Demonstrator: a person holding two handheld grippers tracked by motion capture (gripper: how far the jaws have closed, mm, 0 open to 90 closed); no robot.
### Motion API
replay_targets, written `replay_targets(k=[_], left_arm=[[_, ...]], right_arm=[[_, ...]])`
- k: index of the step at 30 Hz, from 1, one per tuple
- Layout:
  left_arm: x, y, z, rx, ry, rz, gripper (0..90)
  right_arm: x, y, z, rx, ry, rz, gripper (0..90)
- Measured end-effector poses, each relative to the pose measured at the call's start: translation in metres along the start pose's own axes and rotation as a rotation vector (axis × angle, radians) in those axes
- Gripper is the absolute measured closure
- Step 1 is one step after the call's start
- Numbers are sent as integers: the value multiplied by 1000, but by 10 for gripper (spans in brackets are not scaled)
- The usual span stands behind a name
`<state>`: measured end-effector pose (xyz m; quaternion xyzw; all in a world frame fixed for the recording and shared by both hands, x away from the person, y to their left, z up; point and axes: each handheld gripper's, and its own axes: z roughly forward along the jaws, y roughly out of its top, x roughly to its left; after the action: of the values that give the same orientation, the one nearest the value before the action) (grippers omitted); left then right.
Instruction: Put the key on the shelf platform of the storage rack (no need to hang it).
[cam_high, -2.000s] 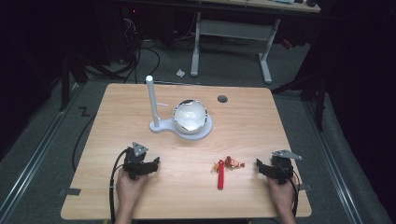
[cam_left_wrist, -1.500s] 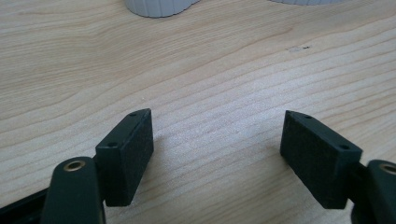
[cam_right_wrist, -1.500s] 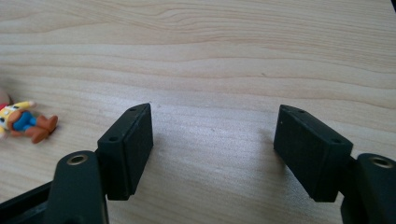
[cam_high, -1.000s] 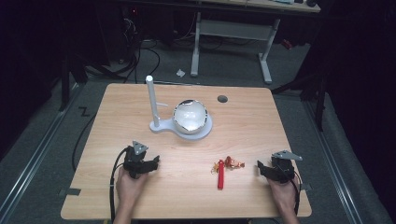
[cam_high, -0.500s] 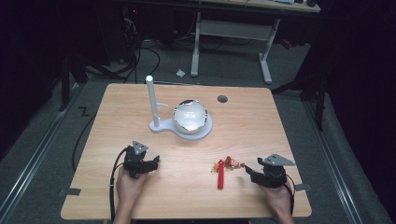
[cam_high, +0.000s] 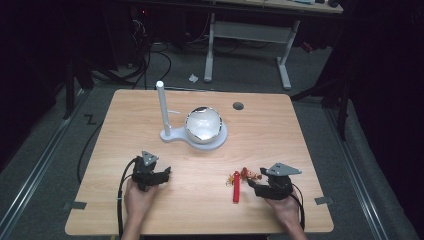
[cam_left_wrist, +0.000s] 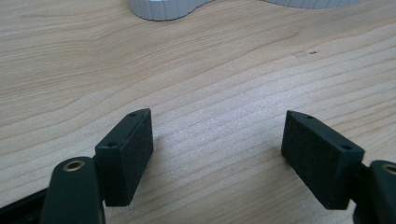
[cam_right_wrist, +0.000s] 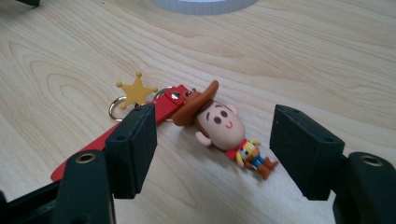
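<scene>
Right gripper has slid leftward to the keychain figure lying on the tabletop, its jaws having just been opening, now spread astride the figure without touching; left gripper rests spread, holding nothing. Risk: closing off-centre may pinch only the hat or nudge the red strap, so the rounded head squirts free.

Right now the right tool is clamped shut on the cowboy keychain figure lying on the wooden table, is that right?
Not quite. The right tool is open: in the right gripper view its jaws stand either side of the cowboy keychain figure, which lies on the wooden table, without pressing it.
</scene>
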<state>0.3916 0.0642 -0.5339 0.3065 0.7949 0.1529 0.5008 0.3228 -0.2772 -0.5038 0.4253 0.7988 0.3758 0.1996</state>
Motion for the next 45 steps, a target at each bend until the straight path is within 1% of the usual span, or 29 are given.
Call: replay_targets(k=[2, 4, 7, 8, 11, 12, 13, 18, 20, 21, 23, 25, 26, 27, 29, 31, 33, 34, 35, 36, 37, 38, 39, 41, 43, 44, 45], left_arm=[[0, 0, 0, -2, -3, 1, 254], [0, 1, 0, -2, -3, 1, 254], [0, 0, 0, 0, 1, -2, 254], [1, 0, 0, -2, -3, 8, 254], [0, -1, 0, -4, 2, 10, 254], [1, -1, 0, -4, -4, 18, 253], [1, 0, 0, -3, -4, 18, 253], [1, -1, 0, -5, -5, 22, 252], [1, -1, 0, -5, -5, 21, 252], [1, -1, 0, -4, -4, 21, 252], [1, -1, -1, -6, -2, 16, 252], [1, -1, -1, -3, -4, 17, 252], [1, -1, -1, -5, -3, 17, 252], [1, -1, -1, -5, -3, 17, 252], [1, -1, -1, -4, -3, 18, 251], [1, -1, -1, -4, -3, 17, 250], [2, 0, -1, -2, -7, 20, 251], [1, -1, -1, -3, -3, 15, 251], [1, -1, -1, -3, -3, 15, 251], [1, -1, -1, -4, -3, 15, 251], [1, 0, -1, -2, -1, 8, 252], [2, 0, -1, -1, -5, 18, 252], [2, 1, -1, -1, -9, 26, 251], [2, 0, -1, -1, -5, 17, 251], [2, 0, -1, -1, -9, 26, 250], [2, 0, -1, -2, -9, 26, 250], [2, 0, -1, -2, -9, 26, 250]], right_arm=[[0, 3, 4, 1, 5, -3, 315], [0, 6, 7, -5, 24, 0, 315], [2, 8, 14, 14, 33, -6, 315], [1, 8, 17, 19, 39, -3, 316], [1, 8, 23, 31, 46, 9, 317], [0, 8, 25, 35, 56, 8, 318], [0, 8, 27, 38, 63, 15, 318], [-4, 6, 34, 62, 58, 21, 319], [-5, 5, 38, 76, 58, 12, 330], [-5, 5, 39, 87, 55, 15, 336], [-3, 4, 41, 101, 50, -5, 358], [-1, 3, 41, 100, 33, -42, 425], [1, 3, 40, 99, 25, -58, 440], [1, 3, 40, 93, 26, -62, 443], [0, 2, 40, 87, 30, -52, 448], [1, 2, 40, 88, 28, -61, 452], [0, 2, 40, 90, 36, -64, 454], [0, 2, 39, 93, 53, -53, 457], [0, 2, 39, 93, 53, -53, 457], [0, 2, 38, 88, 58, -53, 457], [1, 3, 34, 75, 57, -66, 459], [0, 4, 32, 61, 58, -67, 459], [-1, 5, 30, 48, 63, -58, 460], [-3, 7, 25, 18, 74, -31, 461], [-6, 9, 22, -8, 89, -7, 461], [-7, 9, 20, -15, 96, 7, 462], [-7, 9, 20, -15, 96, 7, 462]])
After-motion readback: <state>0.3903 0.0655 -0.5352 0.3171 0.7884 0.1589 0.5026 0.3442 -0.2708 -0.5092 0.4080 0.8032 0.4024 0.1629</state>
